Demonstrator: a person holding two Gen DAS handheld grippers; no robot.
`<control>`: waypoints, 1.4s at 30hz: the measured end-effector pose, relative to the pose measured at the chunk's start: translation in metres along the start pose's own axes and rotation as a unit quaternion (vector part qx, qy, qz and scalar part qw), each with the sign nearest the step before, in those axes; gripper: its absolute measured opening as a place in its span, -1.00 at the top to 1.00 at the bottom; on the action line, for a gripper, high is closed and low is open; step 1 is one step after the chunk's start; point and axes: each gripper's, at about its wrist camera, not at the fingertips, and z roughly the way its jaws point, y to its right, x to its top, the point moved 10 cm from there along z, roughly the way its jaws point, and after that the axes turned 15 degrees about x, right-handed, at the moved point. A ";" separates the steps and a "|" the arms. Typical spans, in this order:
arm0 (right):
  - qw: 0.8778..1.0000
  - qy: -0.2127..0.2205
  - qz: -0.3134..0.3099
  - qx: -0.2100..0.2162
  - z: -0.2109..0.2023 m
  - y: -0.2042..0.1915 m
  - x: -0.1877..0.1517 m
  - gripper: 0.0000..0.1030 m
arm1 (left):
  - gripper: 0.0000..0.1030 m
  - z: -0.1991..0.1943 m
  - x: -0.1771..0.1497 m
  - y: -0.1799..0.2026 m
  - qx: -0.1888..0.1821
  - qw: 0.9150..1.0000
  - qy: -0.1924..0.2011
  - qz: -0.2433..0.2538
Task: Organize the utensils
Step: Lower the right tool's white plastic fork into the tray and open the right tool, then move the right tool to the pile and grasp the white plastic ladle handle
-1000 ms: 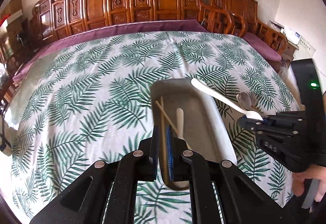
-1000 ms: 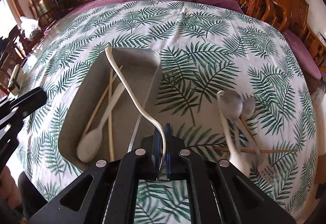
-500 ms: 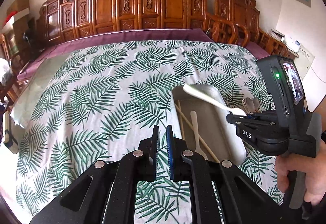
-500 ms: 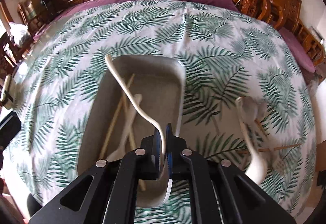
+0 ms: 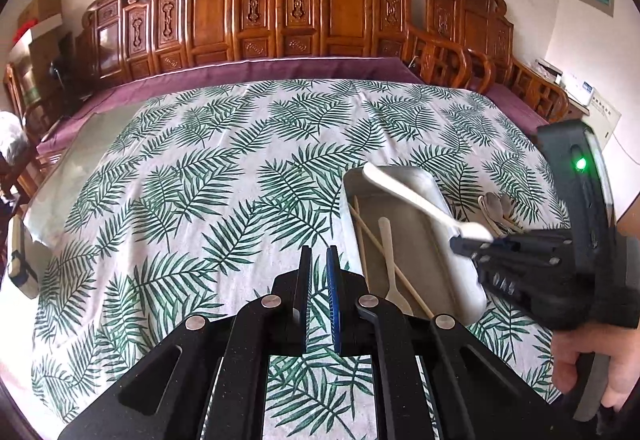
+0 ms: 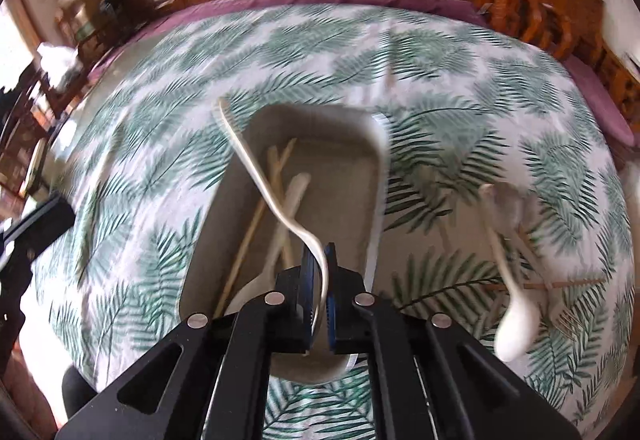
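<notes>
My right gripper (image 6: 319, 260) holds a long white spoon (image 6: 260, 176) by its bowl end, the jaws closing on it. The handle sticks out over the grey tray (image 6: 340, 168). Inside the tray lie wooden chopsticks (image 6: 248, 236) and another pale spoon (image 6: 288, 208). From the left wrist view, the right gripper (image 5: 460, 242) hovers over the tray (image 5: 436, 196) with the white spoon (image 5: 404, 196) slanting up to the left. My left gripper (image 5: 316, 260) is shut and holds nothing, above the leaf-print cloth just left of the tray.
Right of the tray on the cloth lie loose utensils: a white spoon (image 6: 508, 280), a fork (image 6: 560, 316), a chopstick (image 6: 560, 284) and more spoons (image 5: 496, 208). Carved wooden chairs (image 5: 312, 8) line the table's far side. A hand (image 5: 608, 372) grips the right tool.
My left gripper has drawn back to the left, off the tray's near end. The right gripper has carried the white spoon further over the tray.
</notes>
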 end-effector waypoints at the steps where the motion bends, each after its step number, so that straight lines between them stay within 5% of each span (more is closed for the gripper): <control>1: 1.000 0.005 0.012 -0.004 -0.003 0.005 0.001 0.88 | 0.88 0.000 0.000 0.003 -0.001 1.000 0.000 0.001; 8: 0.999 0.007 0.045 -0.025 -0.002 0.017 0.005 0.81 | 0.88 -0.002 0.001 0.011 -0.002 1.000 0.001 0.006; 9: 0.999 0.006 0.046 -0.023 -0.001 0.016 0.005 0.67 | 0.88 -0.003 0.000 0.011 -0.002 1.000 0.001 0.007; 10: 0.999 0.005 0.042 -0.019 0.000 0.013 0.004 0.31 | 0.88 -0.003 0.000 0.011 -0.002 1.000 0.002 0.007; 12: 0.999 0.005 0.036 -0.014 0.000 0.007 0.003 0.09 | 0.88 -0.003 0.000 0.010 -0.001 1.000 0.003 0.008; 26: 1.000 0.022 -0.012 0.009 -0.019 0.008 0.000 0.09 | 0.86 -0.003 0.000 0.017 -0.001 1.000 0.002 0.008; 32: 0.998 0.040 -0.039 0.014 -0.044 0.031 -0.007 0.09 | 0.43 -0.007 0.002 0.039 -0.003 1.000 0.007 0.020; 39: 0.998 0.056 -0.037 0.009 -0.077 0.089 -0.022 0.09 | -0.44 -0.013 0.001 0.074 -0.022 0.999 0.015 0.028; 42: 0.998 0.062 -0.028 -0.003 -0.093 0.122 -0.025 0.09 | -0.56 -0.016 -0.001 0.091 -0.033 0.999 0.019 0.033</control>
